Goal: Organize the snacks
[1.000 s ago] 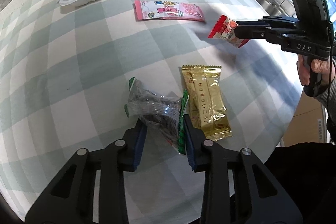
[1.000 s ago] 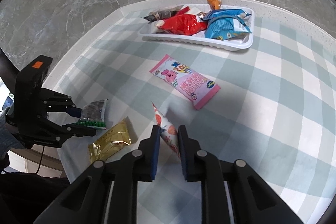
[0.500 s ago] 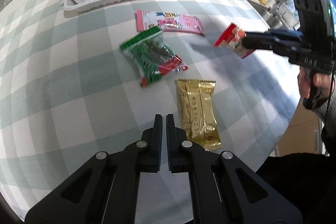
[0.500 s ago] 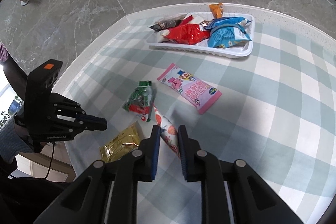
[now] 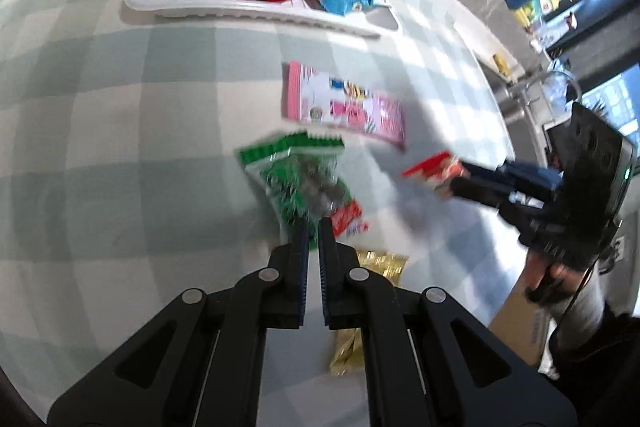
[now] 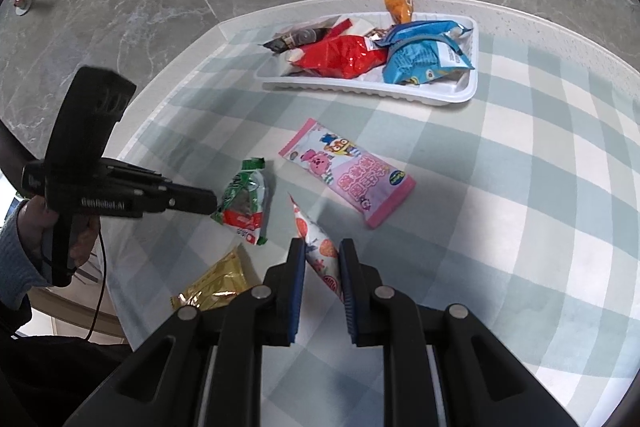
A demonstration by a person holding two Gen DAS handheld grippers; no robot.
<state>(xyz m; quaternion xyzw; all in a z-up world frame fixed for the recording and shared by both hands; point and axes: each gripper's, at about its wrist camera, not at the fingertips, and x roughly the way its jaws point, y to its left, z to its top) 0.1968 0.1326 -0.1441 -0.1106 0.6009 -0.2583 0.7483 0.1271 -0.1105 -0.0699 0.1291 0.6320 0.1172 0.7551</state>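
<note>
My left gripper [image 5: 313, 227], jaws pressed together on nothing, noses against the near end of the green packet [image 5: 298, 183] lying on the checked tablecloth [image 5: 120, 131] — a closed-finger nudge, by my reading, meant to send it toward the white tray [image 6: 372, 89] at the far side. My right gripper [image 6: 322, 259] is clamped on the small strawberry-print sachet [image 6: 318, 247], held up off the cloth. The pink wrapper [image 6: 348, 173] lies flat between the green packet and the tray; the gold bar [image 6: 214, 285] sits near the table's rounded edge, close to my left hand [image 6: 82, 239]. The tray already holds red, blue, orange and dark bags, with a little bare room at its right end. Next, I judge, the sachet must be carried over the pink wrapper and let go inside the rim. The cloth to the right lies open — the left edge is close, so pushes should run inward.
</note>
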